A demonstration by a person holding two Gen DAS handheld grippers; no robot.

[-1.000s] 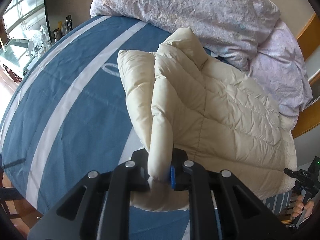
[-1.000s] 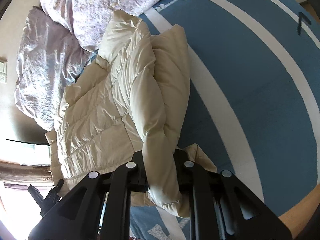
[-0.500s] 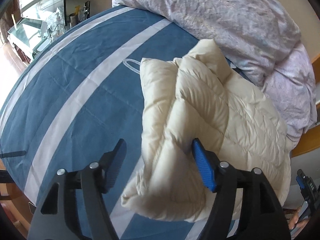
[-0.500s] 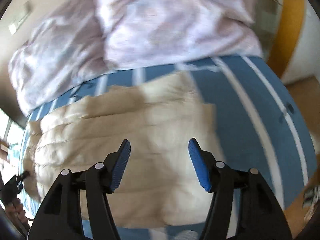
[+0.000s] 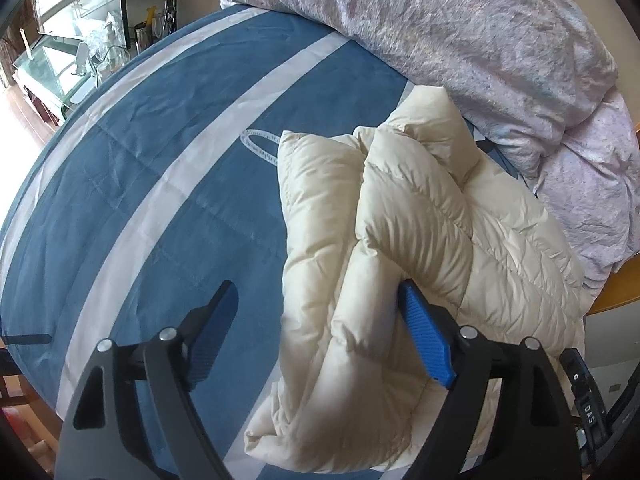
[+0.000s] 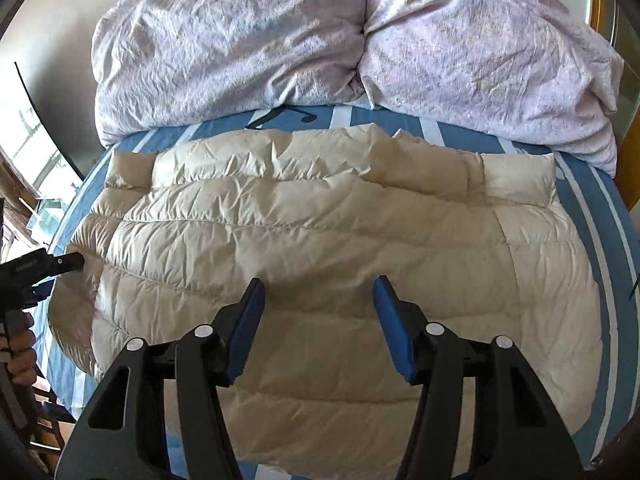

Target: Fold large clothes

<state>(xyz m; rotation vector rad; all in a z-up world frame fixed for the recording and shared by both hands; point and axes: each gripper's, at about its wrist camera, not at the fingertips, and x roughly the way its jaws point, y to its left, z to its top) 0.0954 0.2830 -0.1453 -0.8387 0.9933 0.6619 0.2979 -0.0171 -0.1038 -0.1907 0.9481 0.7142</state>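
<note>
Two grippers are in view, both with jaws spread and nothing pinched. The left gripper (image 5: 320, 336) sits low over the near edge of the cream down jacket (image 5: 420, 248); a rolled fold of the jacket lies between its fingers, the blue pad of the right-hand finger (image 5: 428, 340) touching or just beside the fabric, the other finger clear of it over the bedcover. The right gripper (image 6: 318, 328) hovers above the broad quilted panel of the same jacket (image 6: 320, 232), whether its pads touch the fabric cannot be told.

The jacket lies on the blue bedcover with white stripes (image 5: 160, 160), folded so that one sleeve or side panel is doubled over the body. In the right wrist view it lies spread flat across the bed, its far edge close to the lilac crumpled duvet (image 6: 320, 40) heaped at the head. The left gripper appears at the left edge of that view as a dark tip (image 6: 60, 264) against the jacket's side, held by a hand (image 6: 20, 344). A glass-topped side unit (image 5: 60, 68) with small items stands beyond the bed.
</note>
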